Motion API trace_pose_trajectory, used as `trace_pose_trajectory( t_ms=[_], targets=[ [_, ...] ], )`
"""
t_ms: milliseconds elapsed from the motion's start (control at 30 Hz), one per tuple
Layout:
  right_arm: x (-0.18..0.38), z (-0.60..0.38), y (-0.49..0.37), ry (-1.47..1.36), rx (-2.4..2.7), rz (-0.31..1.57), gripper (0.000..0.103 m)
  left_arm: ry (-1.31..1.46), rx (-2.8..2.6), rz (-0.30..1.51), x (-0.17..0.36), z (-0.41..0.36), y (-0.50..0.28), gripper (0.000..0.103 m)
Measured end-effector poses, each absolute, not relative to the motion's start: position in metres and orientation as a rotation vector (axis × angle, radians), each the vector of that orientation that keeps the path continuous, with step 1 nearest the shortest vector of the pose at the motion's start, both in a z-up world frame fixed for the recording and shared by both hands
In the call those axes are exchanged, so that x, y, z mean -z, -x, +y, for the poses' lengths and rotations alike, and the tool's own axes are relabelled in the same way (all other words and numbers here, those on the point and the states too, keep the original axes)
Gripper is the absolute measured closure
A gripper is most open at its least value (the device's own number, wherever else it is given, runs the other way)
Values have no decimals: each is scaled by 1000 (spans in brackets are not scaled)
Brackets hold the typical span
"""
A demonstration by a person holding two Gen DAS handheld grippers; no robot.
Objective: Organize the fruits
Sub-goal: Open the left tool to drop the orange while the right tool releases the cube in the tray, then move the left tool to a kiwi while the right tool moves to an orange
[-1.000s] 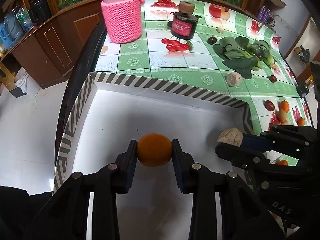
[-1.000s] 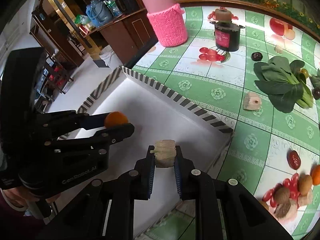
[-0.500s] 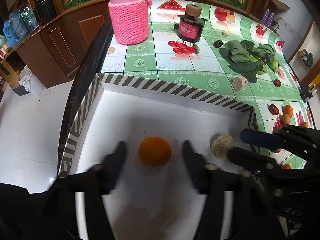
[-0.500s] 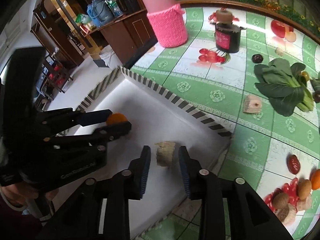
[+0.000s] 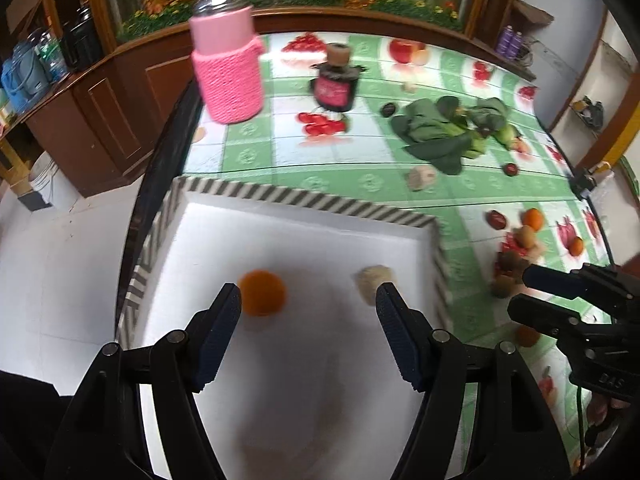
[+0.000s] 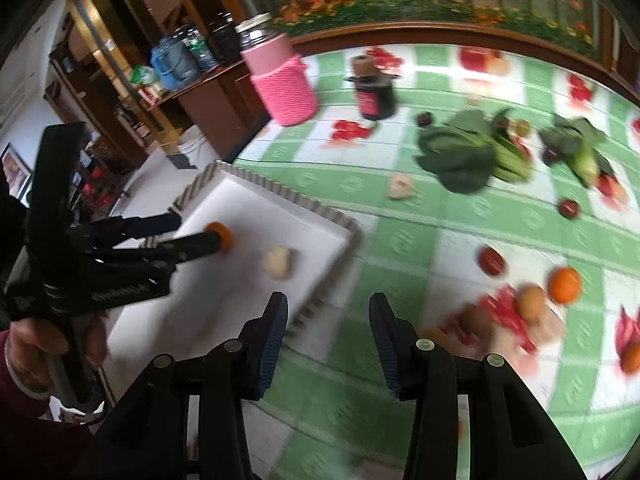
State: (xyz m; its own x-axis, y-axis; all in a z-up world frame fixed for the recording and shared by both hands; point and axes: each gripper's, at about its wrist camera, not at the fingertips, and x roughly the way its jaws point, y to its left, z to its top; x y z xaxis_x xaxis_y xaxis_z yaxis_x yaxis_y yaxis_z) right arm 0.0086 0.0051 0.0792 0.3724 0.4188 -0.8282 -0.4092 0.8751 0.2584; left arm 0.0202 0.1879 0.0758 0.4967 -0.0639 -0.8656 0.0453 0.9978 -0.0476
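Observation:
An orange (image 5: 262,293) and a beige fruit chunk (image 5: 374,279) lie loose in the white tray (image 5: 304,200) with a striped rim. My left gripper (image 5: 308,304) is open wide above the tray, just behind both pieces. My right gripper (image 6: 328,312) is open and empty over the tray's right edge and the tablecloth. In the right wrist view the orange (image 6: 220,236) and chunk (image 6: 279,262) sit in the tray (image 6: 320,236). Loose fruits lie on the table: an orange (image 6: 564,285), a brown fruit (image 6: 531,302), a red fruit (image 6: 491,261).
A pink knitted jar (image 5: 228,60), a dark jar (image 5: 336,84), leafy greens (image 5: 440,136) and another beige chunk (image 5: 420,178) stand farther back on the green fruit-print tablecloth. The floor drops away left of the tray.
Both grippers opened and let go: the orange and the beige chunk now rest in the tray. Both grippers pulled back; the right one swung right, off the tray.

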Motion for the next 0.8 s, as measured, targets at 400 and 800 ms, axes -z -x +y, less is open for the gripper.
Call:
trace_pose_trajectory(
  t_ms=[400,800],
  targets=[
    [-61,-74,22,-76,-365,1119,57,-22,172,1046,-81,127,-7,34],
    [-52,-87,38,-58,-415,1134,55,-84,257,1065,-75,69,-3,34]
  ],
)
